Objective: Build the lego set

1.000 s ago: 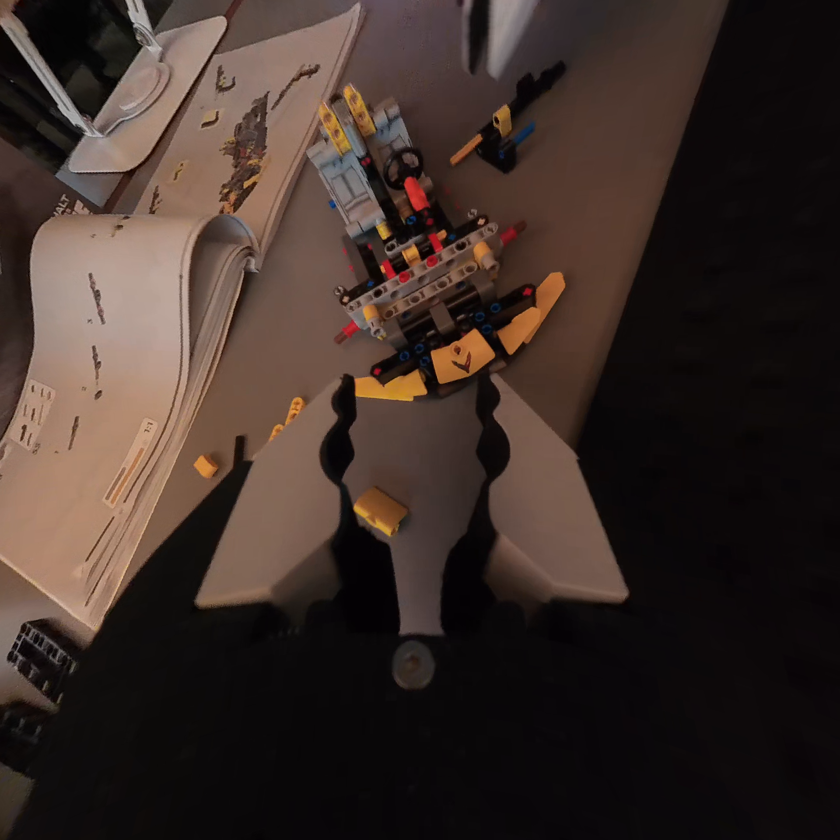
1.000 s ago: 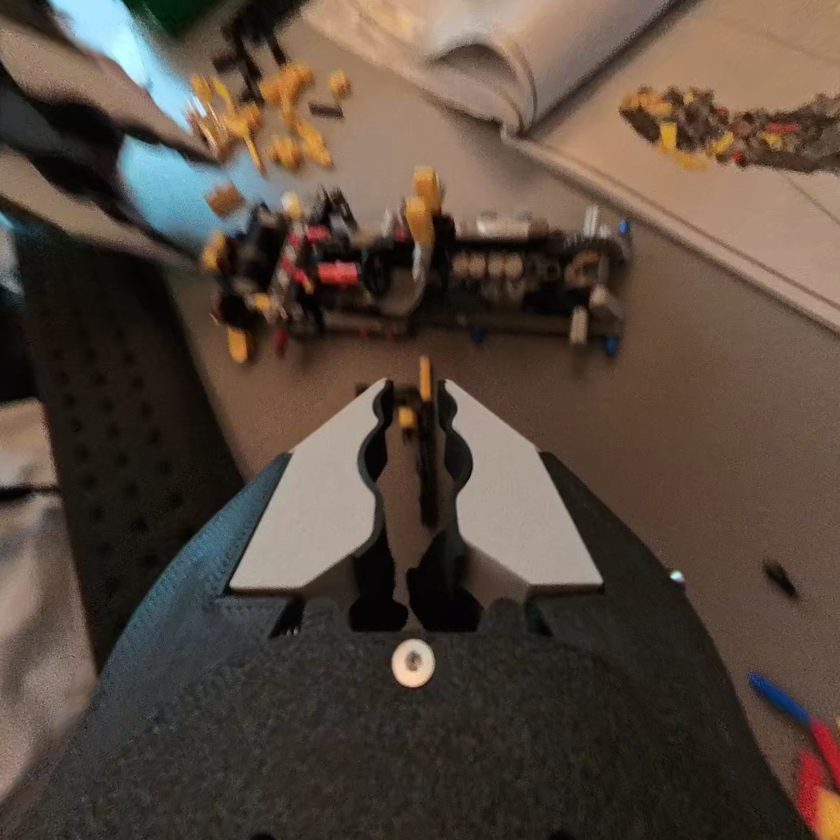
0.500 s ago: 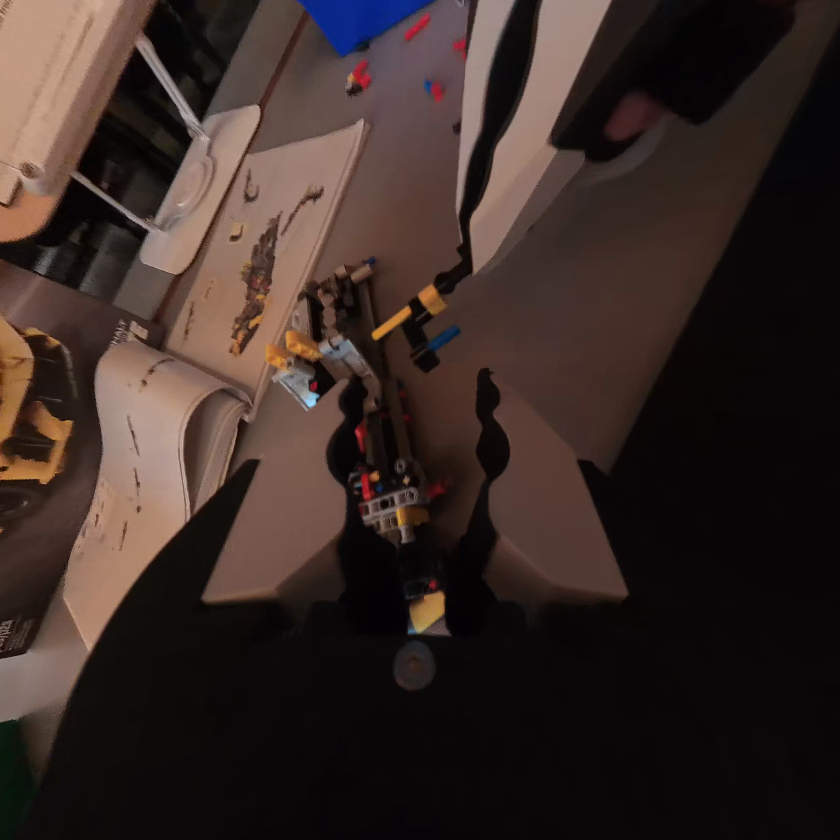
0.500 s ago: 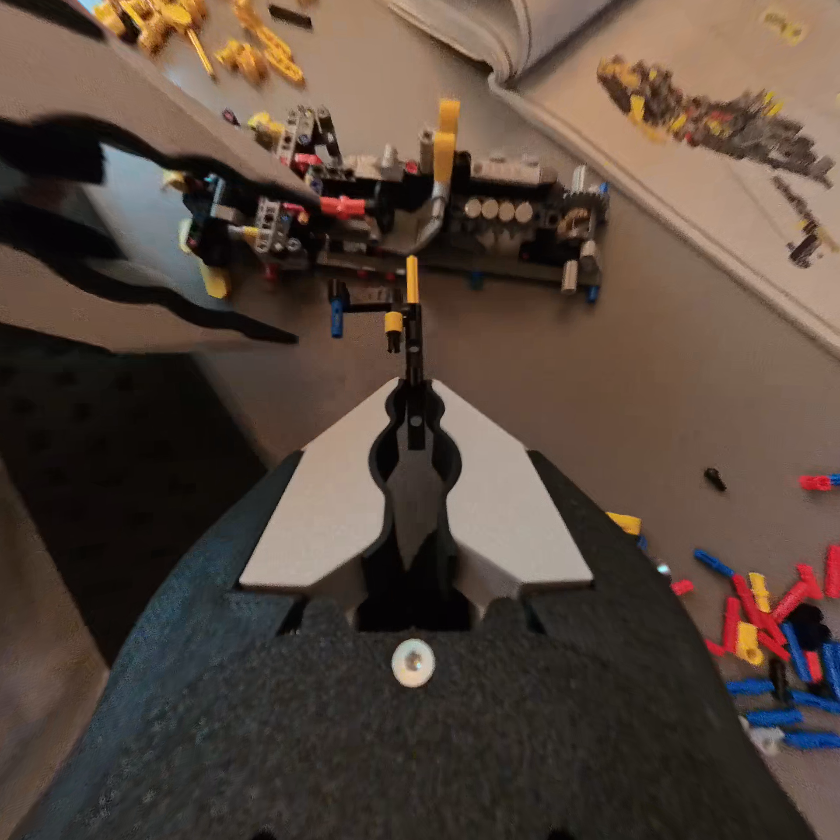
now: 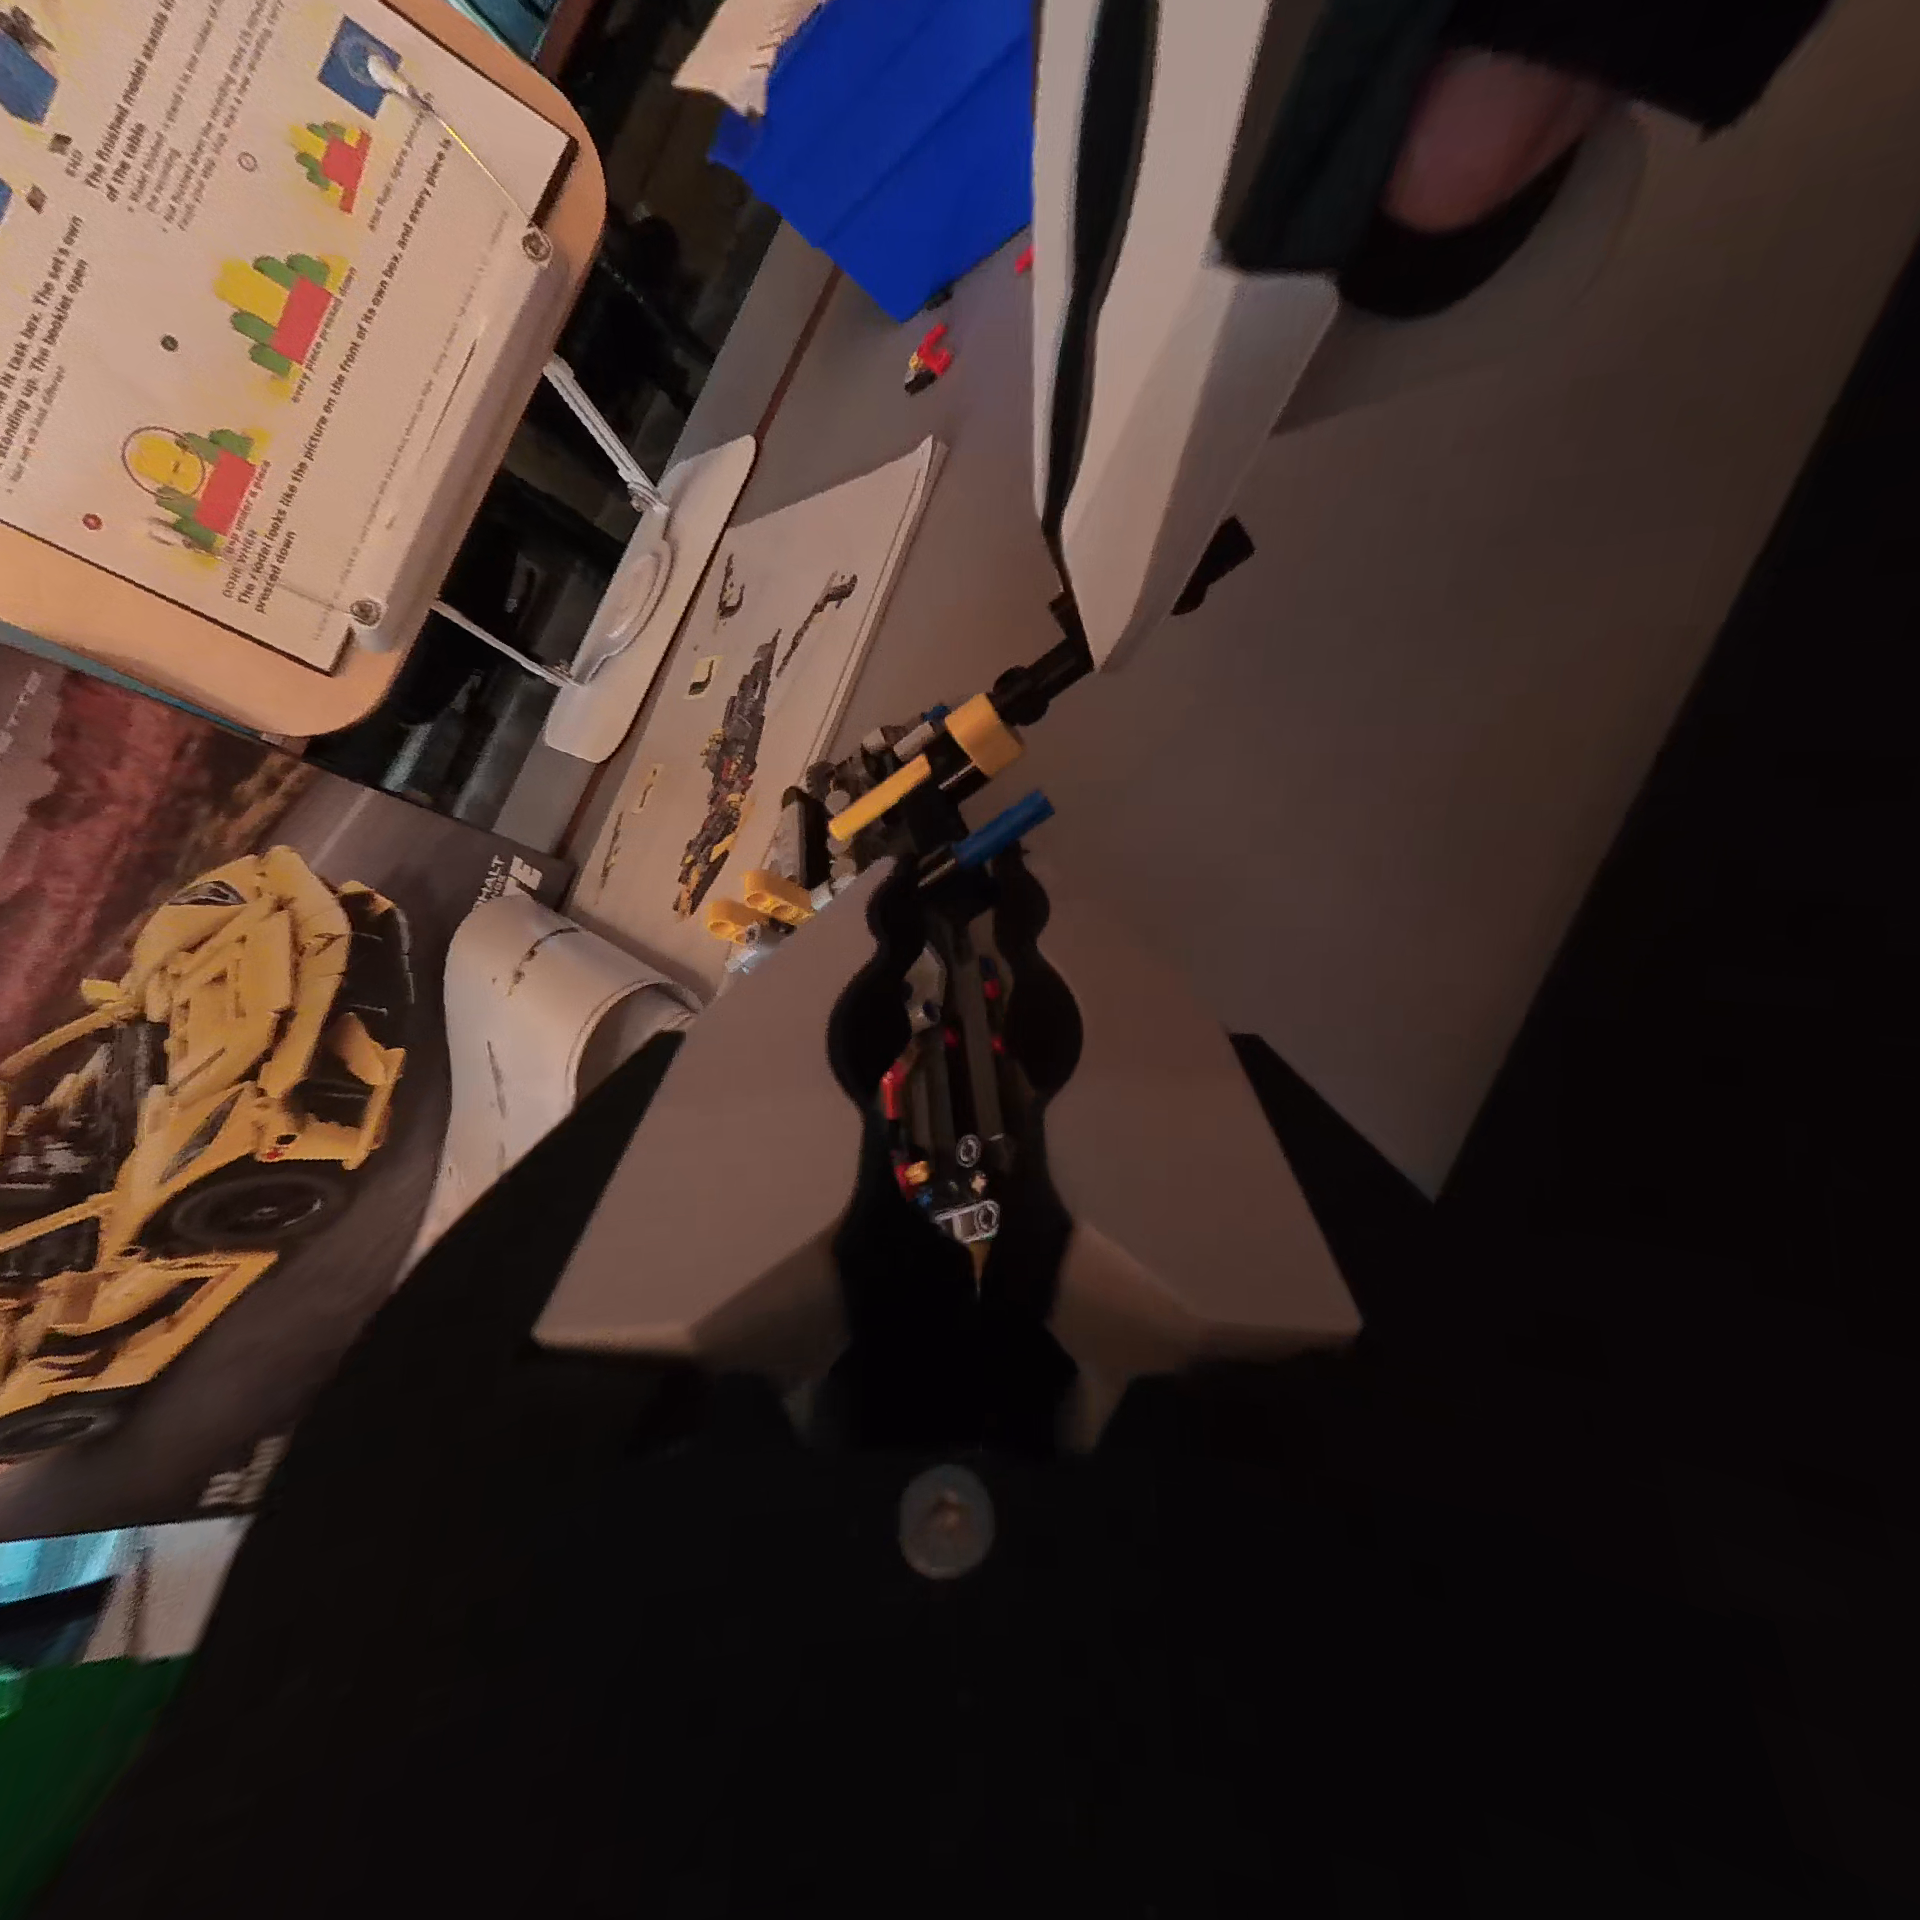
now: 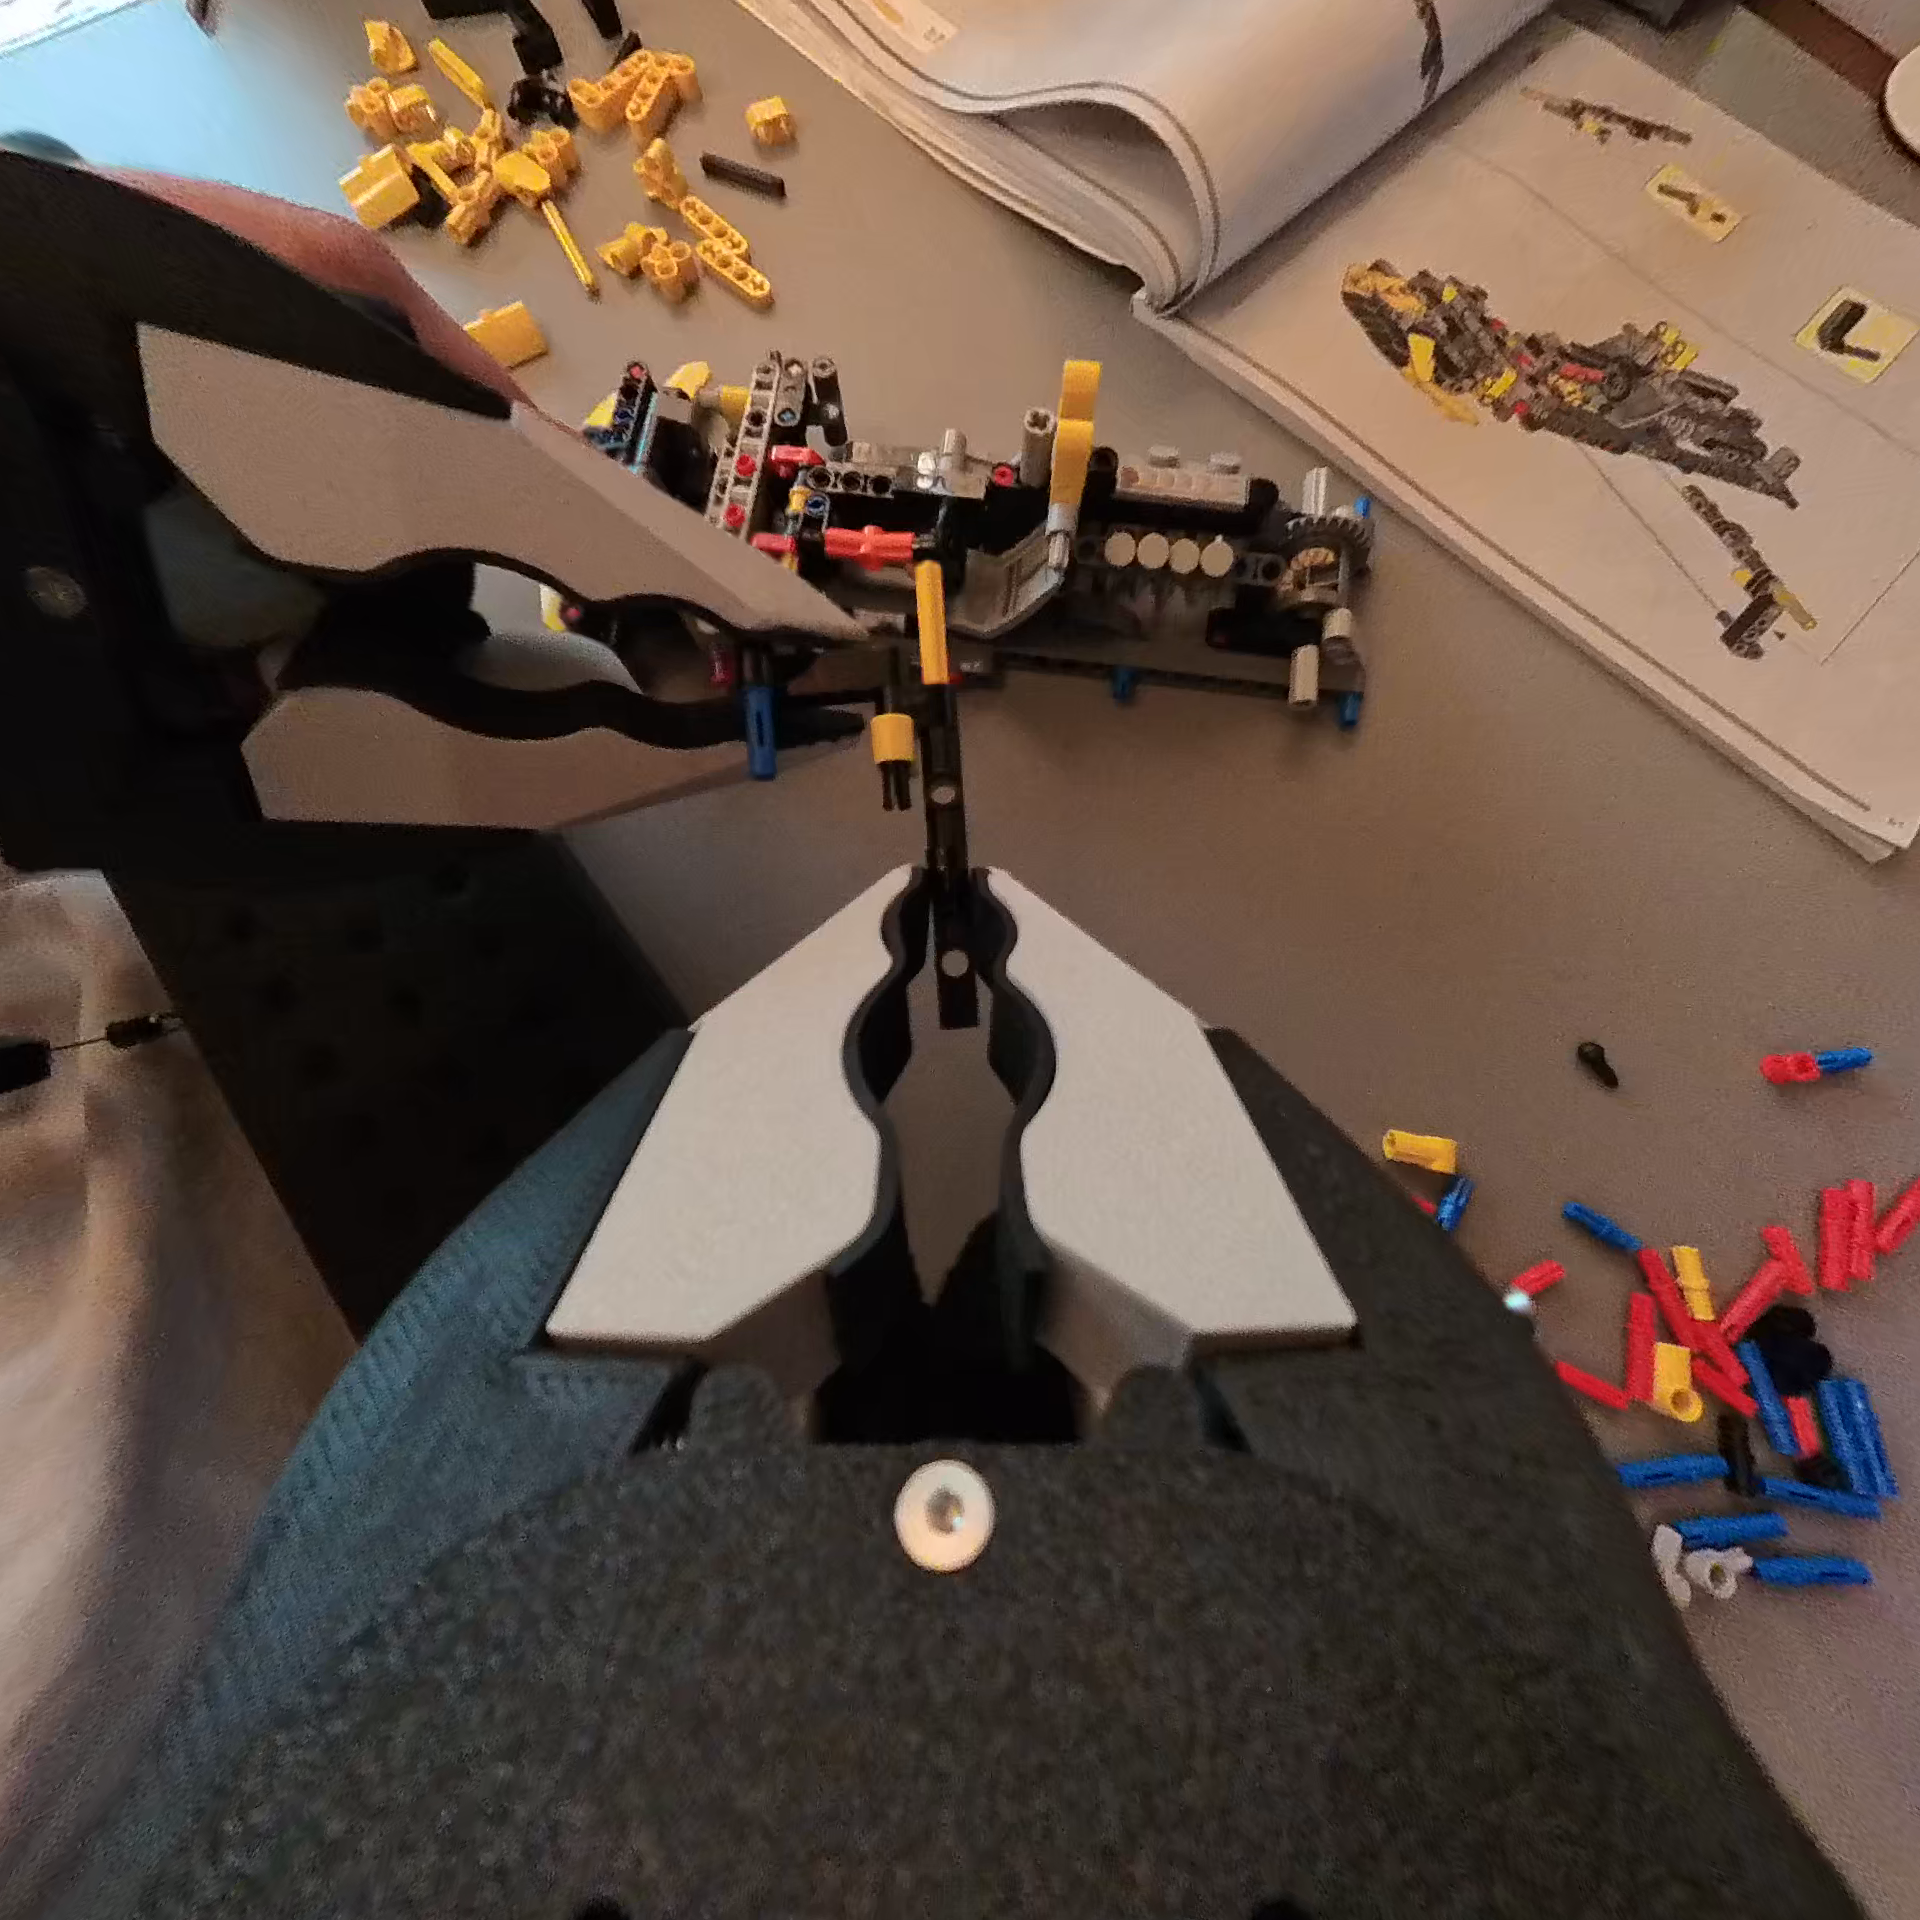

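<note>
The long lego chassis (image 6: 1091,540), black and grey with yellow and red parts, lies on the grey table. My left gripper (image 6: 857,675) comes in from the left and is shut around the chassis's front end. In the left wrist view the chassis (image 5: 956,1091) runs between the left gripper's (image 5: 961,894) fingers. My right gripper (image 6: 948,883) is shut on a small black beam sub-assembly (image 6: 940,748) with a yellow axle, a yellow bush and a blue pin. It holds this against the chassis's near side. The right gripper (image 5: 1075,634) and sub-assembly (image 5: 966,748) also show in the left wrist view.
An open instruction booklet (image 6: 1558,416) lies behind the chassis. Loose yellow parts (image 6: 540,156) lie at the back left, and red and blue pins (image 6: 1766,1371) at the right. The set's box (image 5: 208,1091), a sheet on a stand (image 5: 260,312) and a blue bin (image 5: 894,156) are farther off. Across from one pair of fingers to the other is roughly 5 cm.
My left gripper has moved forward over the chassis and closed around its front end. My right gripper has carried the sub-assembly up to the chassis's side.
</note>
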Motion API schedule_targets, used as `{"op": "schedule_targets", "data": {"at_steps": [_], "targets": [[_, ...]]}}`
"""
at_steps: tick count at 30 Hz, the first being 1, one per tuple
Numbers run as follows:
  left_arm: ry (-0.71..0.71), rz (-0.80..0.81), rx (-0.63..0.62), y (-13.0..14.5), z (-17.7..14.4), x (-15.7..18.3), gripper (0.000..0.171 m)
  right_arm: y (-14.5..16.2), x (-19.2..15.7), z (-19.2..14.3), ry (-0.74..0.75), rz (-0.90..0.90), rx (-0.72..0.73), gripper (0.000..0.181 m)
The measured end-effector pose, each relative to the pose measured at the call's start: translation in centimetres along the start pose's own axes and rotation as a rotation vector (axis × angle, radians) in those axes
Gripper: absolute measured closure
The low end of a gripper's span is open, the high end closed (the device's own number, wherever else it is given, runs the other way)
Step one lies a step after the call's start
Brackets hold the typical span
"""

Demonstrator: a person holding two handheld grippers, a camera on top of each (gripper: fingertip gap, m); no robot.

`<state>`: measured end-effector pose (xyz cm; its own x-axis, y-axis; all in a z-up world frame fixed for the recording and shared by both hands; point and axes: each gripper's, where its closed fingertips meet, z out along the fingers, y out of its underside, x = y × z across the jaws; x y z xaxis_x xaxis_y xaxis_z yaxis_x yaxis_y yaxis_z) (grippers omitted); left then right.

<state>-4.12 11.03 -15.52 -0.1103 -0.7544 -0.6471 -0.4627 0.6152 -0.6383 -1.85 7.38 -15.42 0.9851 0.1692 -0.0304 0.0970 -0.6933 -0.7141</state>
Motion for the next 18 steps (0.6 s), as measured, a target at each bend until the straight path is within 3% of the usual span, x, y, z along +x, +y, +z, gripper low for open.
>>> {"op": "schedule_targets", "data": {"at_steps": [5,7,9,12,15,18], "targets": [[0.132,-0.295,0.107,-0.1,-0.3,-0.7,0.163,-1.7,-0.6,-0.6,-0.06,-0.01,0.112,0.171],[0.222,-0.466,0.173,-0.3,-0.6,-1.0,0.162,-3.7,-1.0,-2.1,-0.116,-0.02,0.245,0.147],[0.355,-0.654,0.276,-1.0,-1.5,-1.4,0.163,-6.5,-1.7,-5.3,-0.215,-0.022,0.478,0.145],[0.64,-0.935,0.508,-3.6,-4.2,-2.6,0.163,-8.8,-1.9,-9.6,-0.356,-0.037,0.75,0.139],[0.973,-1.192,0.755,-5.8,-7.6,-4.3,0.163,-8.7,-1.9,-8.7,-0.456,0.016,0.767,0.135],[1.286,-1.362,0.953,-7.0,-10.6,-5.7,0.164,-10.1,-4.1,-8.4,-0.66,0.075,0.861,0.136]]}}
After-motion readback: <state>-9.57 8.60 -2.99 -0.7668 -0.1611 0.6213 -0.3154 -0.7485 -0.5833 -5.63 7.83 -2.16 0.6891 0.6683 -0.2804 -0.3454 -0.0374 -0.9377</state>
